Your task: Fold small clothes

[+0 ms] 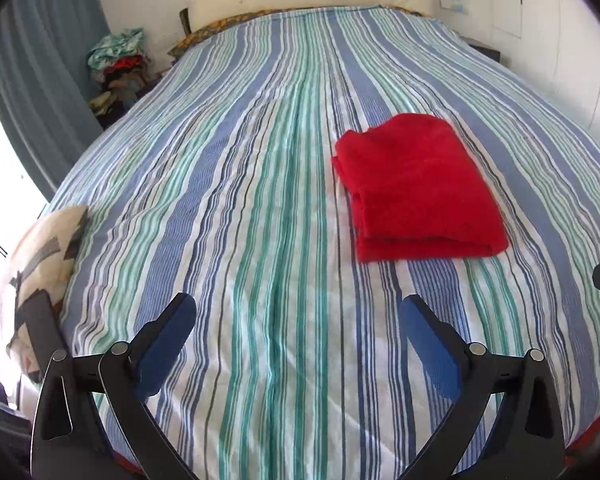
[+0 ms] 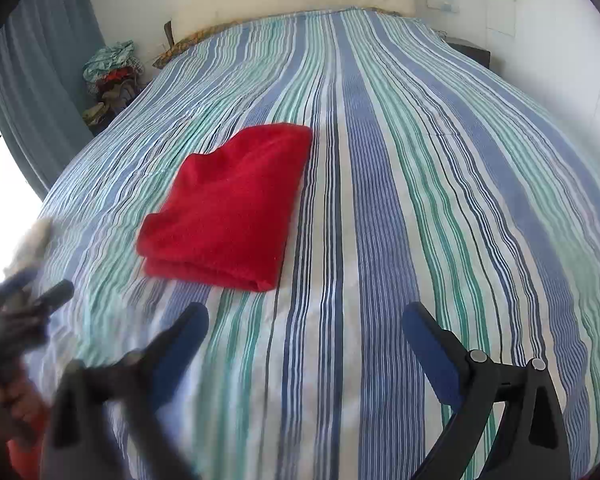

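I am seeing one folded red cloth (image 1: 416,188) lying on the striped bed (image 1: 236,208) at one o'clock | left gripper (image 1: 298,312) gaping wide, empty | right gripper (image 2: 304,320) gaping wide, empty

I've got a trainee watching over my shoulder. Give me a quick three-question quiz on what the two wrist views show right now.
1. True or false: the red cloth lies folded on the striped bedspread.
2. Which is held right now? A) the red cloth in the left tool B) the red cloth in the right tool C) nothing in either tool
3. Fill in: beside the bed's far corner, by the curtain, sits a ____ of clothes.

Key: 1 true. 2 C, both tools are open and clear of the cloth. 3 pile.
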